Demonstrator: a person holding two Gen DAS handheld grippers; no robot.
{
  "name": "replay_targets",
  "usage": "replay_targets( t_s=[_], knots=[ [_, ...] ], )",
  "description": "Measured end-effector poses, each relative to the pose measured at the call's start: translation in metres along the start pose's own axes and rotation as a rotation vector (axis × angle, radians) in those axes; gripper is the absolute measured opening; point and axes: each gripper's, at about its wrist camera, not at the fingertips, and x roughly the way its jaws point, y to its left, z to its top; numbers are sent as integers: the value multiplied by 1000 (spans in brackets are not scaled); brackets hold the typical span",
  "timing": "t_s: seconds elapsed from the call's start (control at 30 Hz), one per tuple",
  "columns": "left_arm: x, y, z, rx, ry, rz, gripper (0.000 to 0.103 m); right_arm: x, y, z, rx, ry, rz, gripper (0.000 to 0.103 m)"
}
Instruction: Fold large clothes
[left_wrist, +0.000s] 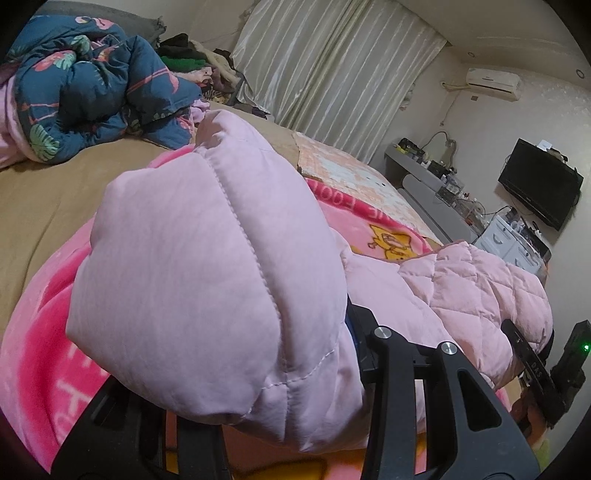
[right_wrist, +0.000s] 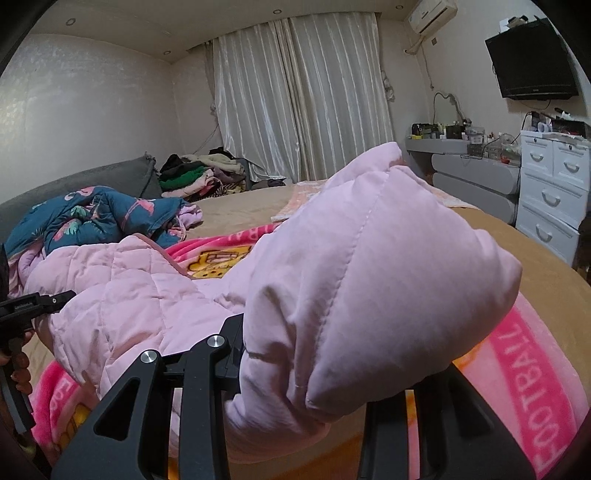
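Mid-fold, by the look of it: pink padded jacket (left_wrist: 207, 266) lifted off the bed (left_wrist: 48, 199) at two points, one bunch of fabric pinched in the jaws of the left gripper (left_wrist: 343, 354), another pinched in the jaws of the right gripper (right_wrist: 243, 354). Both sets of jaws pressed onto cloth, fingertips buried in the folds. Quilted middle of the jacket sagging between the two grips, resting on the pink blanket (left_wrist: 33, 362) spread over the bed.

Next move, as a judgement: carry both held ends together across the jacket toward its far side, keep them level, lay them flat before letting go.

Beyond the jacket, crumpled blue flowered quilt (left_wrist: 92, 92); farther still, a pile of clothes (right_wrist: 199, 173) before the curtains (right_wrist: 295, 96).

Left view alone: right gripper seen from outside, beyond the jacket's quilted edge, green light glowing. Right view alone: left gripper's handle with fingers (right_wrist: 20, 369) wrapped round it, just beside the jacket, plus a white chest of drawers (right_wrist: 554, 192) well beyond the jacket.
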Motion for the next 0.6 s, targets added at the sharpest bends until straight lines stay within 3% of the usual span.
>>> replay_targets(
  t_s=[0.6],
  knots=[
    [-17, 9, -18, 19, 2, 18, 32, -20, 13, -14, -61, -5, -29, 32]
  ],
)
